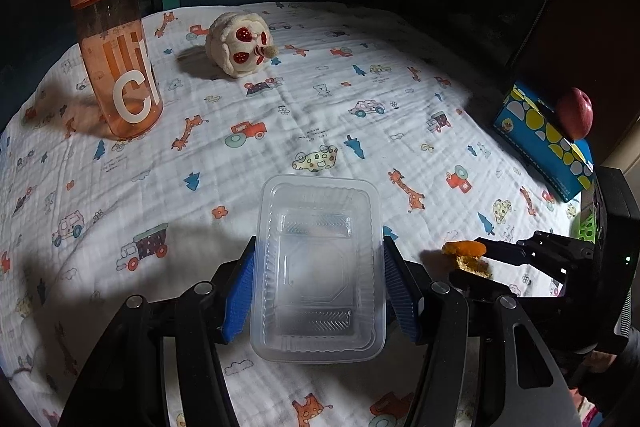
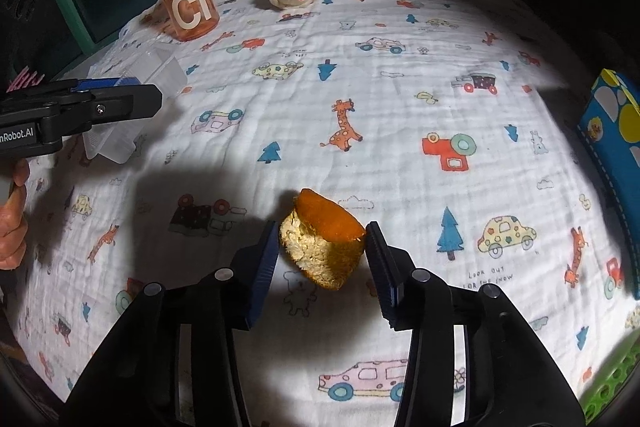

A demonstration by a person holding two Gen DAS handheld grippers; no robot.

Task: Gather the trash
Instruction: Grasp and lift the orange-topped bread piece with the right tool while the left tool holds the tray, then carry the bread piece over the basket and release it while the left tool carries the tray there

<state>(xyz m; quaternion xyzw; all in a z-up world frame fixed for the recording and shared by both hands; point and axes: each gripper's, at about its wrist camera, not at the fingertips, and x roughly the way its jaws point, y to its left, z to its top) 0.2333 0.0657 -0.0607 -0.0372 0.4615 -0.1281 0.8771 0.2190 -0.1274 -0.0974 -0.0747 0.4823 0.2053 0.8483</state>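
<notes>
Right claw [image 2: 322,259] pinches orange peel [image 2: 324,243]; left claw [image 1: 316,291] clamps clear container [image 1: 318,275] (empty).

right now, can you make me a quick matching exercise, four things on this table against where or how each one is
Things:
1. clear plastic container
2. orange peel
3. orange water bottle
4. red apple

States:
A. on top of the blue patterned box
B. standing upright at the far left of the cloth
C. between the pads of the left claw
D. pinched in the right claw

Pairs: 1-C, 2-D, 3-B, 4-A
</notes>
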